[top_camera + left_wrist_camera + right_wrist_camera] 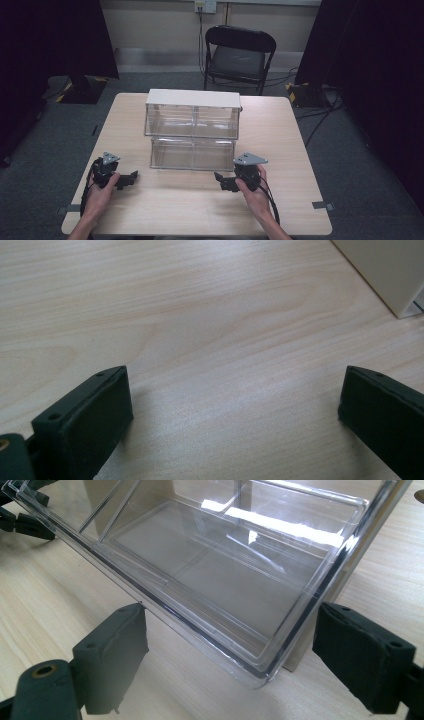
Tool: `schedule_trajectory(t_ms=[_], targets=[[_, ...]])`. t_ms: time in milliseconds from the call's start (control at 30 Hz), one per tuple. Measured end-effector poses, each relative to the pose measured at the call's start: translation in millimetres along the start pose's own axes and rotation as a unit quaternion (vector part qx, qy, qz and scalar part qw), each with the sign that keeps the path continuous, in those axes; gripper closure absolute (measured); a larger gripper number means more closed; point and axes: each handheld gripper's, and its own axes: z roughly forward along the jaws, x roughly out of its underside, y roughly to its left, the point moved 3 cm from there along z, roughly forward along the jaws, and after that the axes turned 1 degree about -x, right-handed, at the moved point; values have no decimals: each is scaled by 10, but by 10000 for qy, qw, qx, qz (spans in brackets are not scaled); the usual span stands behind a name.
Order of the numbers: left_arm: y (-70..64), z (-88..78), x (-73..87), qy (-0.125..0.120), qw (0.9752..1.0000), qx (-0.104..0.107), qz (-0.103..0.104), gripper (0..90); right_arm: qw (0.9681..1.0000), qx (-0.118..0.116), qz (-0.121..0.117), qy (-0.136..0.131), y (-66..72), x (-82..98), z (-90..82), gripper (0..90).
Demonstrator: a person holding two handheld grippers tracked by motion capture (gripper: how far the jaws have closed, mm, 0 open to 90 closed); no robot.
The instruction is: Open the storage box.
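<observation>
Your left hand [100,186] rests low on the surface [280,150], its left gripper [131,178] lying near level and pointing right, jaws spread wide over bare wood with nothing between them. Your right hand [252,192] mirrors it: the right gripper [218,178] points left toward the clear drawer unit [192,127], jaws wide apart and empty, just short of the pulled-out lower drawer [215,575]. The unit stands mid-surface, beyond both grippers. No writing is readable.

dim room, dark edges — glare on clear drawer [240,555] — jaws blurred
</observation>
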Motion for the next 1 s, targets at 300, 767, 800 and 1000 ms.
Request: schedule_trajectory(t_ms=[300, 767, 800, 1000], targets=[[0, 0, 0, 2, 10000, -3, 0, 3, 10000, -16, 44, -29, 11, -15, -26, 137], [0, 0, 0, 0, 10000, 0, 1, 3, 9999, -99, 101, -67, 5, -39, -58, 136], [1, -1, 0, 2, 10000, -4, 1, 3, 9999, -106, 96, -63, 5, -42, -60, 136], [0, 0, 0, 0, 10000, 0, 0, 3, 9999, -97, 63, -65, 9, -57, -74, 137]])
